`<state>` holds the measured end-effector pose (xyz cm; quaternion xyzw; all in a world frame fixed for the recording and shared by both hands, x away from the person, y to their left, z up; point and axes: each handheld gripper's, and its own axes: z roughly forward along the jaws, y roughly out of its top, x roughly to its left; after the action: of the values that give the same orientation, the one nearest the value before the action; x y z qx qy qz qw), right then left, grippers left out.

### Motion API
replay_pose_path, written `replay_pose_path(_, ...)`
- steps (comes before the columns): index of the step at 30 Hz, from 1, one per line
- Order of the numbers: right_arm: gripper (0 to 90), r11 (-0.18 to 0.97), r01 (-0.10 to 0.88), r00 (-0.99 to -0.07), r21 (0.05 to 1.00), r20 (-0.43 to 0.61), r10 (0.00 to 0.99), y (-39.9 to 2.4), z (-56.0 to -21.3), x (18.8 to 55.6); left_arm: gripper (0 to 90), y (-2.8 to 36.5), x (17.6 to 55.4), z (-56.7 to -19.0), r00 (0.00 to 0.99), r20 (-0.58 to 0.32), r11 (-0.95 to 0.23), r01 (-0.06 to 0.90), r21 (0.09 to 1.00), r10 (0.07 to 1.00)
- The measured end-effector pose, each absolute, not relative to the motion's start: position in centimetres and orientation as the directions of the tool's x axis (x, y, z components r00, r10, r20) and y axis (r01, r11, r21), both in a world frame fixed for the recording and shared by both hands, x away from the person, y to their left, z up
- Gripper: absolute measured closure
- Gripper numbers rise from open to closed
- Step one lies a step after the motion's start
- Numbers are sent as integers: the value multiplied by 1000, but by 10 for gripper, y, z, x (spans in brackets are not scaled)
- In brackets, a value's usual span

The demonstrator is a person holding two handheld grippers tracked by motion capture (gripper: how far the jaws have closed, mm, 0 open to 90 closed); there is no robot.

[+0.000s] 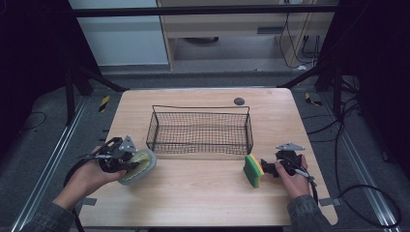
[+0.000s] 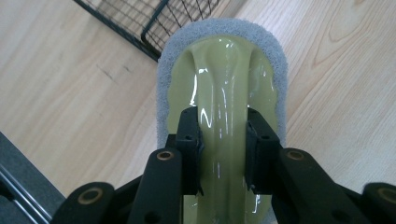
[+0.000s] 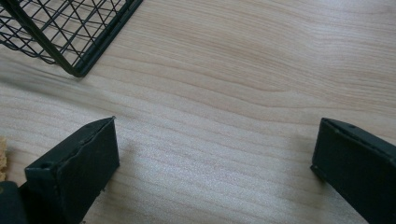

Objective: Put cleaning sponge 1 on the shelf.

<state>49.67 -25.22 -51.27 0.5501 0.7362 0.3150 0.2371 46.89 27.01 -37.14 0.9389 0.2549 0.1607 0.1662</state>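
Clamping the pale yellow handle of a scrub pad (image 2: 223, 93), the left gripper (image 2: 223, 154) has its fingers (image 2: 189, 140) closed tight on either side of the ridge; the pad's grey fleece rim curves just beyond the fingertips, above the counter (image 2: 70, 93). A black wire basket (image 2: 154, 18) lies farther out past the pad. The right gripper (image 3: 212, 154) holds its fingers (image 3: 79, 163) spread wide over bare wood, gripping nothing. A green-and-yellow sponge (image 1: 253, 170) stands just beside it in the high view.
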Motion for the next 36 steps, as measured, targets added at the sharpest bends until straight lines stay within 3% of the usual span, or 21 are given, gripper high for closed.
replay_pose_path(18, 7, 214, 656, -311, 724, 1, 950, -255, -513, 497, 708, 228, 512, -323, 854, 329, -887, 276, 371, 403)
replay_pose_path(28, 8, 227, 651, -327, 724, -2, 945, -256, -513, 498, 708, 216, 535, -315, 876, 335, -902, 212, 375, 346)
replay_pose_path(36, 10, 228, 652, -324, 723, -6, 946, -257, -513, 493, 708, 197, 548, -312, 869, 391, -917, 155, 367, 303)
